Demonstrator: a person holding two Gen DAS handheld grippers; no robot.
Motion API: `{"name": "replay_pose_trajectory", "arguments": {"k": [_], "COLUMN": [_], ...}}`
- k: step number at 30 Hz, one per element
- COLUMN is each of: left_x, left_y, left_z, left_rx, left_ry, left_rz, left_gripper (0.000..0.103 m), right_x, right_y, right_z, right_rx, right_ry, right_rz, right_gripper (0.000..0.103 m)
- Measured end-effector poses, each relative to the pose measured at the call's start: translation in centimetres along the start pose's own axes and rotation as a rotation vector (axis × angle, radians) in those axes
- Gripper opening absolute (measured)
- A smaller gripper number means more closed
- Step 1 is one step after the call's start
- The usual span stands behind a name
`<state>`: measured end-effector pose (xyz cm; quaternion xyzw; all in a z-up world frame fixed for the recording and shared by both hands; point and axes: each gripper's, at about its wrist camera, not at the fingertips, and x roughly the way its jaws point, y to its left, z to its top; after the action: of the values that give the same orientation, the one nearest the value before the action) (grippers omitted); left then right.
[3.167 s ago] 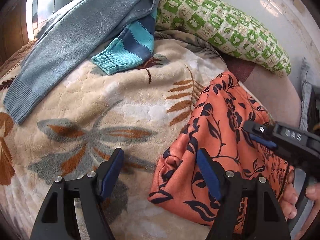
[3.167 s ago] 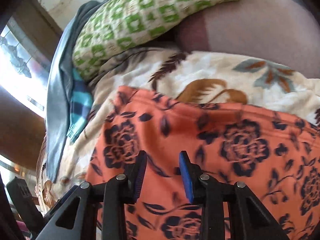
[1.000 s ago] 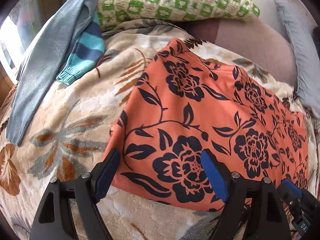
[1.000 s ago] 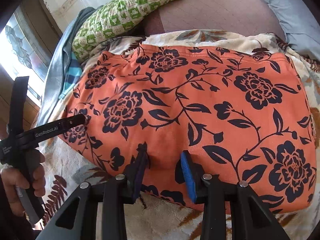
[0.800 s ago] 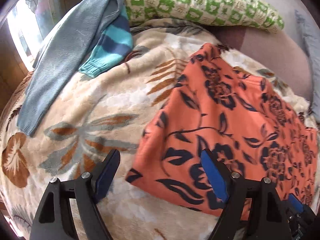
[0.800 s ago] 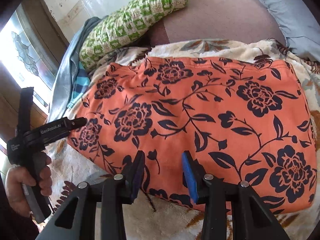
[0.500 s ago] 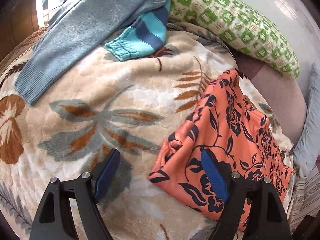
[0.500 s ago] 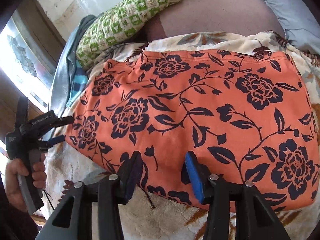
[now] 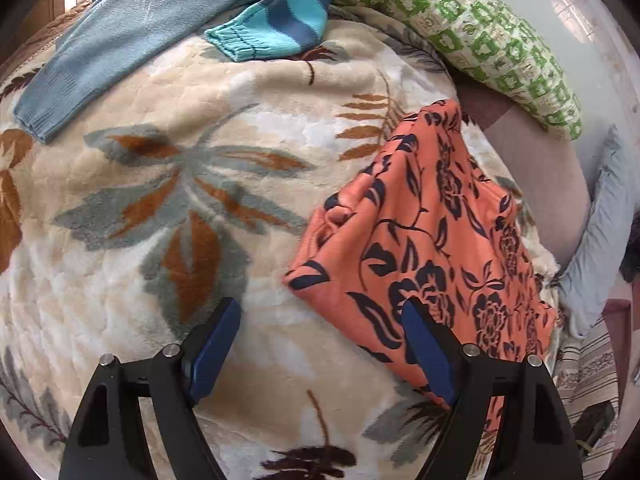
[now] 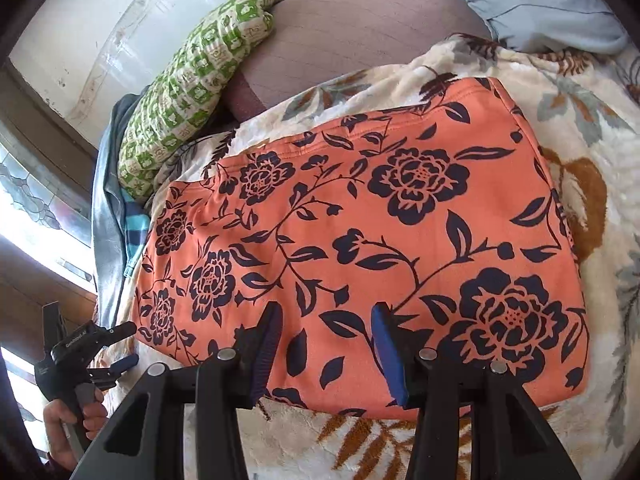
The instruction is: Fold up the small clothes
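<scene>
The left gripper (image 9: 316, 344) hangs wide open and empty over the plush leaf-patterned blanket (image 9: 160, 208) on the bed, beside the left end of the orange floral garment (image 10: 360, 232), which lies flat as a soft, roughly rectangular fold, long axis left to right. The right gripper (image 10: 326, 354), partly open and holding nothing, sits over the garment's near edge, so it is the nearer one.

1. White lettering reading "GenRobot.AI" runs along the black arm of the left gripper (image 10: 120, 350), seen at the lower left of the right wrist view (small and slanted, but legible).
2. A second, smaller white label sits lower on the same body, too small to read.
</scene>
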<state>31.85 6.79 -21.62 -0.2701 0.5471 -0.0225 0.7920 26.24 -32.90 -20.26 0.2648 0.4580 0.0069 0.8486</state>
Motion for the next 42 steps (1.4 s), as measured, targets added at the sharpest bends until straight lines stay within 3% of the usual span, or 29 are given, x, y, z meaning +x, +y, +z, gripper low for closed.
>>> {"name": "replay_pose_trajectory", "arguments": {"k": [3, 8, 9, 12, 14, 16, 18, 20, 24, 25, 26, 27, 31, 37, 42], "left_x": [0.6, 1.5, 1.6, 2.5, 2.9, 3.2, 3.4, 3.7, 3.6, 3.7, 4.0, 4.6, 4.7, 1.6, -1.1], "left_y": [0.0, -0.6, -0.6, -0.6, -0.5, -0.3, -0.1, -0.3, -2.1, -2.4, -2.5, -2.4, -1.8, -4.5, -7.6], "left_z": [-0.1, 0.7, 0.7, 0.7, 0.5, 0.5, 0.4, 0.3, -0.1, -0.2, -0.1, 0.0, 0.2, 0.0, -0.9], "left_rx": [-0.051, -0.072, -0.082, -0.100, -0.103, -0.118, -0.131, -0.140, -0.065, -0.050, -0.035, -0.028, -0.068, 0.059, 0.184], "left_ry": [0.013, -0.031, -0.033, -0.017, -0.033, -0.049, -0.072, -0.097, -0.155, -0.175, -0.175, -0.152, -0.149, -0.226, -0.282], "left_rz": [-0.101, -0.163, -0.180, -0.221, -0.234, -0.258, -0.285, -0.366, -0.324, -0.305, -0.282, -0.273, -0.311, -0.326, -0.345], "left_gripper": [0.083, 0.082, 0.079, 0.044, 0.035, 0.035, 0.043, 0.073, 0.077, 0.060, 0.027, 0.020, 0.019, 0.018, 0.017], "right_x": [0.5, 1.3, 1.4, 1.6, 1.8, 2.0, 2.2, 2.3, 2.4, 2.4, 2.5, 2.5, 2.6, 2.4, 1.7], "right_y": [0.3, 0.4, 0.2, -0.1, -0.1, 0.1, 0.3, 0.5, 0.6, 0.6, 0.6, 0.5, 0.6, 0.4, -1.3], "right_z": [-0.5, -0.8, -0.7, -0.6, -0.5, -0.5, -0.6, -0.8, -0.8, -0.8, -0.8, -0.7, -0.7, -0.6, -0.3], "right_rx": [-0.022, -0.055, -0.050, -0.043, -0.050, -0.061, -0.078, -0.100, -0.117, -0.116, -0.116, -0.114, -0.115, -0.102, -0.002], "right_ry": [0.020, 0.037, 0.040, 0.046, 0.045, 0.038, 0.030, 0.022, 0.017, 0.017, 0.017, 0.017, 0.017, 0.017, 0.022], "right_rz": [-0.007, -0.021, -0.017, -0.004, -0.007, -0.012, -0.021, -0.030, -0.033, -0.031, -0.030, -0.029, -0.028, -0.016, 0.062], "right_gripper": [0.050, 0.050, 0.050, 0.050, 0.050, 0.050, 0.050, 0.050, 0.050, 0.050, 0.050, 0.050, 0.050, 0.050, 0.050]}}
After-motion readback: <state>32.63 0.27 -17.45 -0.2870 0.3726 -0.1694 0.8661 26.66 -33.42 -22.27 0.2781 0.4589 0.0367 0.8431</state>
